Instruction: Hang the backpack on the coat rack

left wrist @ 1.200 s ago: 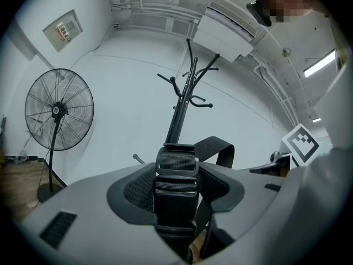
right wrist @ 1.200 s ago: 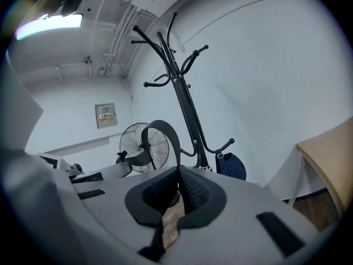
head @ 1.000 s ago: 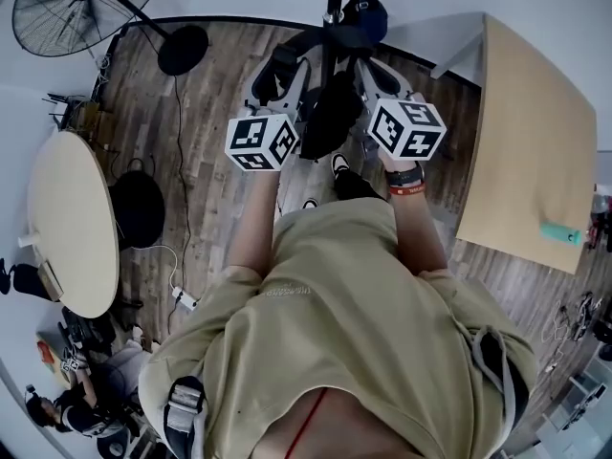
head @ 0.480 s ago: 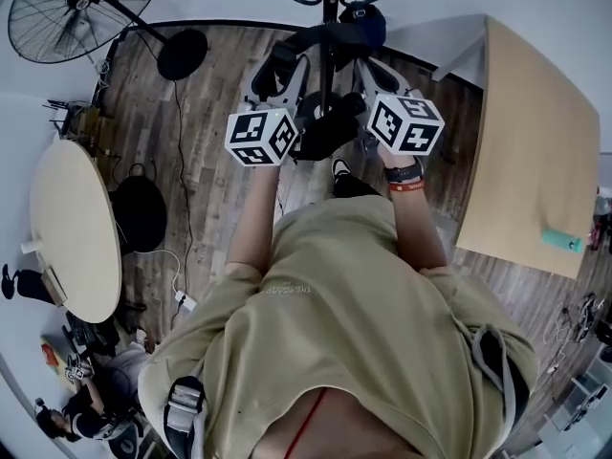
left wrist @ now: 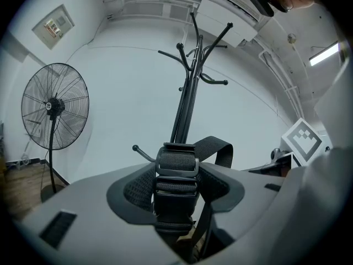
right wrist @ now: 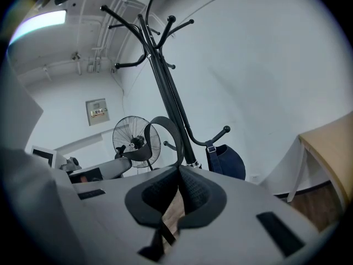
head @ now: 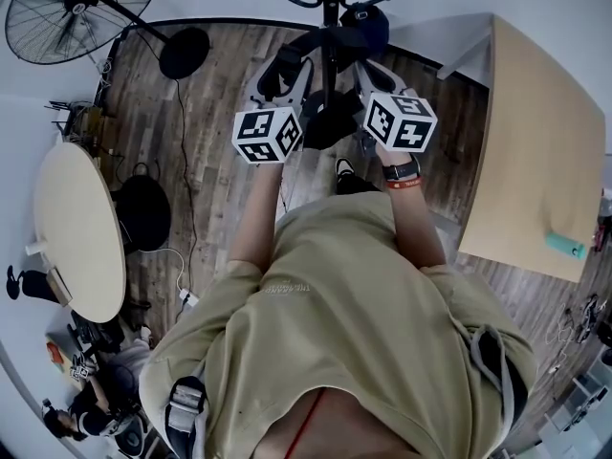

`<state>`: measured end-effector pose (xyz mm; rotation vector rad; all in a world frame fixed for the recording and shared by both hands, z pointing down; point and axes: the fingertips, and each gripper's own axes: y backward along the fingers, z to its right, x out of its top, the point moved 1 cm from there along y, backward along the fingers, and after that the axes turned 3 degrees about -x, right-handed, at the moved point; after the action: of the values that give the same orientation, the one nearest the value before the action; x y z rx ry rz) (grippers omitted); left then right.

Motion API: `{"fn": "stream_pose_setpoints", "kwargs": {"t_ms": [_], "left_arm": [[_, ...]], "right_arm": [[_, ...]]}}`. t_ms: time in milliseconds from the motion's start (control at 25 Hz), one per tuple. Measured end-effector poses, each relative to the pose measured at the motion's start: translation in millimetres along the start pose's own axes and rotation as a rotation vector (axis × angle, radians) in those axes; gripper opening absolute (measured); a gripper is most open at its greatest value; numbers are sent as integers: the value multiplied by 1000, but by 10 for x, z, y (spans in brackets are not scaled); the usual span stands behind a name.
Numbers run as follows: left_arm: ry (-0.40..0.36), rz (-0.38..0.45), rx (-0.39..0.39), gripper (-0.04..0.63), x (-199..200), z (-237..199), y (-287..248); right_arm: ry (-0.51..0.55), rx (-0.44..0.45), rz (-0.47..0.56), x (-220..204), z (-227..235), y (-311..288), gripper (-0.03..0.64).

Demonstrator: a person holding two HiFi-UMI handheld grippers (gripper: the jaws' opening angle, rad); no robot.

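Fan stands far left on the floor. Left gripper is clenched on the backpack's buckled strap. Backpack hangs between both grippers, close by the rack pole, off the floor. Right gripper is clamped on a thin strap loop. A blue bag hangs on a low rack hook.

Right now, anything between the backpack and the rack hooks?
Nothing visible blocks it. Left gripper and right gripper hold the backpack by its straps, close to the coat rack. A dark blue bag takes one lower hook; upper hooks look free.
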<state>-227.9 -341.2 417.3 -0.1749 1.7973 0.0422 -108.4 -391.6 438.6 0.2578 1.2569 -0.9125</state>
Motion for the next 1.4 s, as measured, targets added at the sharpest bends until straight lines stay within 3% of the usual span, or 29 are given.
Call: {"fn": "stream_pose_setpoints", "kwargs": {"t_ms": [880,1400], "left_arm": [[56,-164,23,238,-701,-263,-167],[60,-279,-32,238,-1192,-260,-188]], "right_arm": [[-10,-49,-174,-641,175,-422,17],[17,-55,-274,-1135,224,-511,17]]}}
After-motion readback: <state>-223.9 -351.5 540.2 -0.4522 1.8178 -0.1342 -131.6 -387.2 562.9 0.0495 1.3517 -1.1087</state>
